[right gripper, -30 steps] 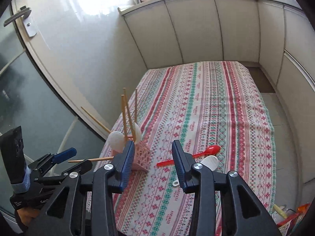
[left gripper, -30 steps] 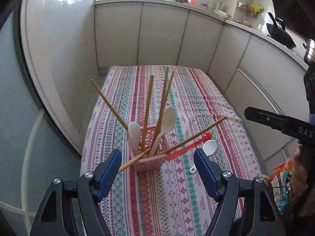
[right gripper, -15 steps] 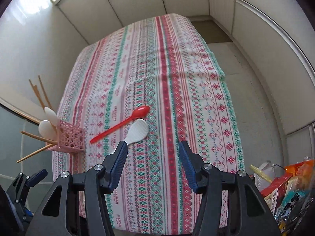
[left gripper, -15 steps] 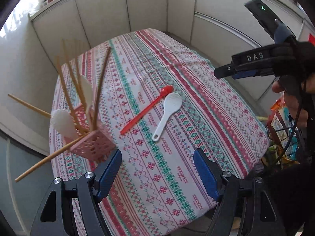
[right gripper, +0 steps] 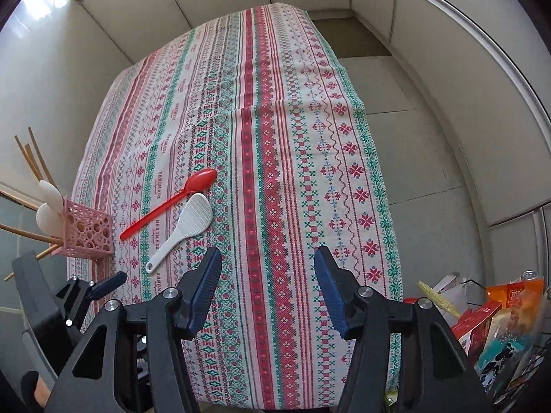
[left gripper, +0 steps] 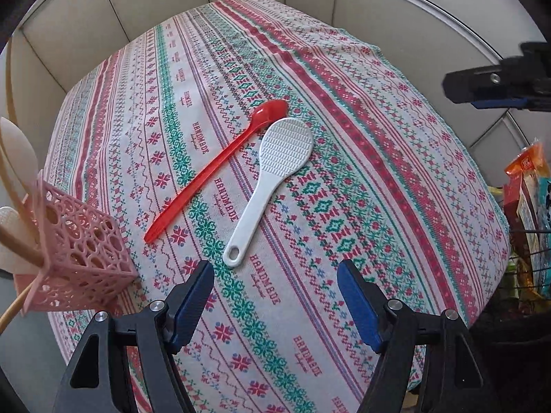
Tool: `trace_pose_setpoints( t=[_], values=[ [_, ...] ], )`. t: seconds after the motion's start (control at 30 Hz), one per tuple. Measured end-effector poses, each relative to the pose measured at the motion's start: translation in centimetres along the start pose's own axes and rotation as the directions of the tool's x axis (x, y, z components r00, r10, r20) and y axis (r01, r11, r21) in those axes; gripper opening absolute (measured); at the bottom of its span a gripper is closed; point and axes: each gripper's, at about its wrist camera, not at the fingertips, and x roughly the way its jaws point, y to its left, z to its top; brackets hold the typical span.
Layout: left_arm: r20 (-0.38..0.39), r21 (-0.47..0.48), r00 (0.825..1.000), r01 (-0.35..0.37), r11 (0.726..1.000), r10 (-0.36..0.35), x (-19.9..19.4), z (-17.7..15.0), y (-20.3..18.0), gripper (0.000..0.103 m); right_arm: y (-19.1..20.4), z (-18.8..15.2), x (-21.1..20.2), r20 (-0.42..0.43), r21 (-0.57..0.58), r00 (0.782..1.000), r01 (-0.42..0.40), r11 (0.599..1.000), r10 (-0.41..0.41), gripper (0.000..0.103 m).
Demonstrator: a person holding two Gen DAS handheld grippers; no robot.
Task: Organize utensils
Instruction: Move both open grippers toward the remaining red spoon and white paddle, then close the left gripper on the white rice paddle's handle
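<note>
Through the left wrist camera we see our left gripper (left gripper: 275, 280) with its blue-padded jaws spread wide and nothing between them, poised above the near part of the patterned tablecloth (left gripper: 378, 172). Just beyond the fingertips lies the white rice paddle (left gripper: 272, 175), its handle loop nearest to us and its dimpled blade pointing far and to the right. Beside it on the left lies the red spoon (left gripper: 220, 165), roughly parallel, its bowl close to the paddle's blade; whether they touch we cannot tell. At the near left edge stands the pink lattice holder (left gripper: 82, 254), already carrying pale spoons and wooden chopsticks that lean out leftward.

Through the right wrist camera our right gripper (right gripper: 268, 273) is likewise gaping and empty, over the cloth to the right of both loose utensils. The paddle (right gripper: 187, 227) and spoon (right gripper: 172, 203) lie left of it, and the holder (right gripper: 87, 232) sits at the table's left edge.

We judge both loose pieces to be light, stiff plastic, smooth and likely to slip or pivot in a pinch. Both lie flat against soft cloth, so we would take each across its narrow handle near the middle, and expect the light holder may shift when a utensil drops in.
</note>
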Motion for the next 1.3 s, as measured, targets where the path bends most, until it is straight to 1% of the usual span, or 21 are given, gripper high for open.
trace_pose_setpoints(
  t=[0.07,0.13,0.2,0.27,0.33,0.4,0.43,0.47,0.5,0.6,0.67,0.8,0.9,1.13,1.2,1.23,1.3],
  values=[
    [-0.008,-0.01,1.0,0.011,1.0,-0.012,0.6,0.3,0.5,0.075,-0.6,0.0,0.0,0.0,0.023,1.0,-0.003,1.0,0.003,0.059],
    [-0.001,-0.005,1.0,0.02,1.0,-0.02,0.8,0.6,0.9,0.075,-1.0,0.1,0.0,0.003,0.043,1.0,-0.007,0.999,0.007,0.06],
    [0.012,0.001,0.999,0.045,0.999,-0.045,0.9,1.0,1.3,0.075,-1.1,0.2,0.1,0.0,0.054,1.0,-0.017,0.998,0.017,0.06],
    [0.018,0.0,0.997,0.071,0.997,-0.071,1.2,1.5,1.6,0.073,-1.0,0.2,0.3,-0.008,0.055,1.0,-0.021,0.998,0.022,0.06],
    [0.016,0.005,0.996,0.089,0.996,-0.089,1.6,2.0,1.4,0.071,-0.6,0.3,0.5,-0.009,0.035,1.0,-0.004,0.999,0.005,0.06],
    [-0.004,0.012,0.996,0.087,0.996,-0.087,2.5,2.6,1.1,0.065,-0.4,0.4,0.6,-0.007,0.017,1.0,0.011,1.0,-0.011,0.06],
    [-0.014,0.016,0.996,0.088,0.996,-0.088,2.8,2.8,0.8,0.061,-0.5,0.4,0.7,-0.005,0.014,1.0,0.012,1.0,-0.012,0.06],
    [-0.02,0.018,0.996,0.093,0.996,-0.092,3.1,3.0,0.6,0.059,-0.6,0.5,0.7,-0.007,0.015,1.0,0.012,1.0,-0.011,0.06],
    [-0.014,0.031,0.996,0.085,0.996,-0.085,3.2,3.4,0.3,0.059,-0.8,0.6,0.8,-0.009,0.02,1.0,0.012,1.0,-0.012,0.06],
    [-0.005,0.072,0.995,0.096,0.993,-0.096,3.7,4.9,-0.7,0.059,-1.8,0.9,1.3,-0.018,0.047,0.999,0.027,0.999,-0.026,0.06],
    [0.001,0.084,0.997,0.077,0.994,-0.077,4.2,5.9,-1.1,0.059,-2.5,0.9,1.7,-0.025,0.064,0.999,0.033,0.997,-0.031,0.06],
    [-0.012,0.081,0.997,0.075,0.994,-0.075,5.4,7.6,-1.0,0.059,-3.6,1.0,2.0,-0.032,0.087,0.999,0.044,0.995,-0.041,0.06],
    [0.012,0.095,0.998,0.061,0.994,-0.062,5.7,8.5,-0.9,0.059,-3.9,1.1,2.4,-0.042,0.079,0.998,0.056,0.995,-0.053,0.06],
    [0.025,0.102,0.998,0.058,0.993,-0.061,6.6,10.5,-0.9,0.059,-4.6,1.3,2.8,-0.051,0.092,0.997,0.057,0.994,-0.052,0.06],
    [0.041,0.115,0.998,0.047,0.992,-0.052,6.7,10.8,-1.2,0.054,-4.7,1.3,2.7,-0.048,0.102,0.998,0.054,0.993,-0.049,0.06],
    [0.052,0.12,0.997,0.042,0.992,-0.048,6.7,10.9,-1.3,0.045,-4.8,1.3,2.7,-0.046,0.106,0.998,0.053,0.993,-0.048,0.06],
    [0.052,0.11,0.997,0.048,0.993,-0.054,7.0,11.5,-1.3,0.045,-4.8,1.3,2.6,-0.045,0.109,0.998,0.053,0.993,-0.049,0.06]
  ],
)
